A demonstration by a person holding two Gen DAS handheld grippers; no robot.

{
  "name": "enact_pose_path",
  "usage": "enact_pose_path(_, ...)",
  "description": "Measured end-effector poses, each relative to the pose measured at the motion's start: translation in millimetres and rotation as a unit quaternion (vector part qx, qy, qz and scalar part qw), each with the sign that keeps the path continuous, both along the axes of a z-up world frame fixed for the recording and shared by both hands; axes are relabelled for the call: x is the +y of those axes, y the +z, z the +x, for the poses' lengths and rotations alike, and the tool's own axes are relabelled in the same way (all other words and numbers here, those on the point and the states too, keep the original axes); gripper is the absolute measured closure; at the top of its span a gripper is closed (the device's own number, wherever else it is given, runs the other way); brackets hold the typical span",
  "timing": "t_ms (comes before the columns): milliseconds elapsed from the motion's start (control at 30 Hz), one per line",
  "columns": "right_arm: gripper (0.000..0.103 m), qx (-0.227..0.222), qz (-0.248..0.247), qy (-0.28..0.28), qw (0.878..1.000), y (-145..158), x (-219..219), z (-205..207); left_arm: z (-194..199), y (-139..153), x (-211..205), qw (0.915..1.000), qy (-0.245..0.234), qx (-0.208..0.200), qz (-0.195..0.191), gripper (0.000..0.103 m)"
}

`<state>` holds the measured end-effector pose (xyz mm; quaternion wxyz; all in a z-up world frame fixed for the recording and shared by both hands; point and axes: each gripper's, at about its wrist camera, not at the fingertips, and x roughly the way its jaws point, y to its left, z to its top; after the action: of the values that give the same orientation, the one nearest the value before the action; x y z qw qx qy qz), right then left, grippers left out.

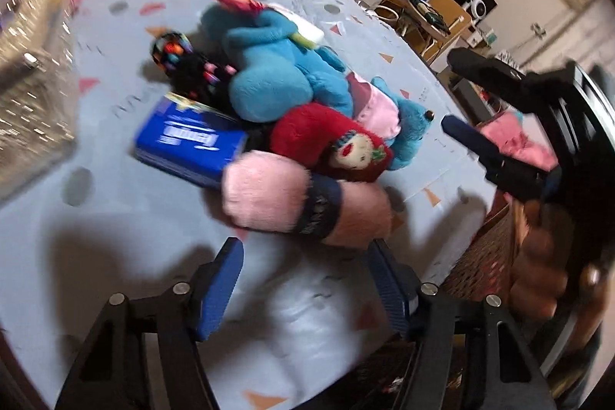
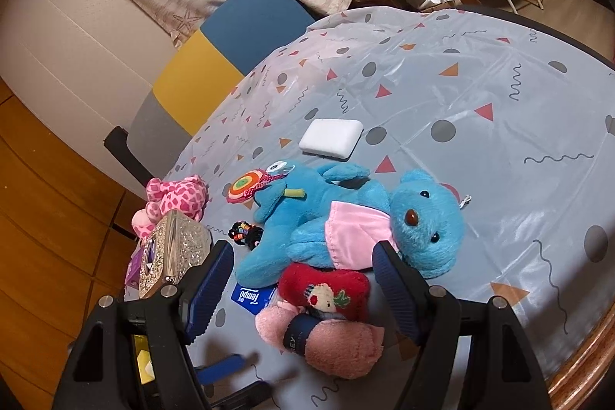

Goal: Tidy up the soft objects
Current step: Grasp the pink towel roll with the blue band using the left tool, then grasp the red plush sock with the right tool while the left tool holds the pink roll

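A heap of soft things lies on the patterned tablecloth [image 2: 480, 72]: a blue teddy bear [image 2: 423, 221] in a pink cloth, a red plush [image 2: 326, 291] with a stitched face, and a pink rolled towel [image 1: 269, 195] with a navy band. My left gripper [image 1: 304, 245] is open, low over the cloth, its blue pads just short of the towel and nothing pressed between them. My right gripper [image 2: 303, 250] hovers open above the red plush and the bear. In the left wrist view the right gripper [image 1: 451, 90] hangs to the right of the heap with nothing between its fingers.
A blue Tempo tissue pack [image 1: 188, 145] and black multicoloured hair ties [image 1: 180, 60] lie beside the heap. A white pad [image 2: 330, 139] sits farther out. A pink spotted plush [image 2: 177, 198] and a glittery tissue box [image 2: 169, 252] stand at the table edge. A chair [image 2: 215, 56] is behind.
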<state>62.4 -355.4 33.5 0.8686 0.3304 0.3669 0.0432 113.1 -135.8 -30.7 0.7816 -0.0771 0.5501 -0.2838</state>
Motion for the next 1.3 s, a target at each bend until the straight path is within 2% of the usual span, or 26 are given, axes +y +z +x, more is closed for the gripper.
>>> enact_pose_path(67,0.027,-0.001,0.003,0.001,1.000,-0.1,0.0,-0.4,5.1,-3.5,-5.7,0.9995,0.020,0.022,-0.013,0.028)
enact_pose_path(100,0.027,-0.002,0.004,0.002,1.000,-0.2,0.2,-0.4,8.4,-5.6,-7.6,0.9986,0.039,0.034,-0.013,0.022)
enact_pose_path(200,0.027,-0.005,0.009,0.003,1.000,-0.7,-0.1,-1.1,18.4,-8.6,-12.9,0.9950,0.084,0.055,-0.006,0.019)
enact_pose_path(300,0.027,-0.007,0.015,0.005,1.000,-1.0,-0.3,-1.4,26.5,-6.9,-14.7,0.9896,0.133,0.054,0.010,0.013)
enact_pose_path(333,0.027,-0.007,0.016,0.006,1.000,-1.2,-0.3,-1.3,29.3,-6.9,-17.7,0.9892,0.137,0.048,0.019,0.013)
enact_pose_path(400,0.027,-0.009,0.018,0.008,1.000,-1.0,-0.1,-1.2,34.0,-7.7,-26.0,0.9889,0.135,0.031,0.053,0.014)
enact_pose_path(500,0.027,-0.008,0.020,0.010,1.000,-2.0,0.1,-0.9,34.8,-16.6,-40.0,0.9912,0.093,0.017,0.093,0.035)
enact_pose_path(567,0.027,-0.003,0.020,0.010,1.000,-3.0,-0.2,0.0,26.7,-14.7,-41.3,0.9938,0.058,-0.019,0.093,0.039)
enact_pose_path(633,0.027,-0.004,0.022,0.012,1.000,-3.2,-0.7,-0.3,19.6,-10.7,-35.5,0.9948,0.031,-0.034,0.091,0.043)
enact_pose_path(767,0.027,0.001,0.022,0.012,1.000,-4.3,-1.1,0.7,9.3,-6.5,-2.2,0.9960,0.008,-0.033,0.082,0.043)
enact_pose_path(967,0.027,0.012,0.009,0.019,1.000,-4.8,2.8,3.0,0.6,-6.2,60.4,0.9958,0.014,-0.030,0.086,0.042)
enact_pose_path(1033,0.027,0.021,-0.003,0.027,0.999,-4.8,7.2,5.7,0.7,-7.2,74.0,0.9948,0.024,-0.033,0.093,0.038)
enact_pose_path(1133,0.027,0.045,-0.043,0.053,0.997,-4.3,21.0,14.1,1.7,-8.5,96.1,0.9936,0.052,-0.028,0.096,0.032)
enact_pose_path(1233,0.027,0.079,-0.101,0.091,0.987,-5.9,42.9,26.3,-1.0,-10.0,111.2,0.9941,0.075,-0.015,0.078,0.025)
enact_pose_path(1300,0.027,0.108,-0.139,0.101,0.979,-9.9,55.4,33.9,-5.1,-11.0,120.4,0.9939,0.089,-0.005,0.065,0.024)
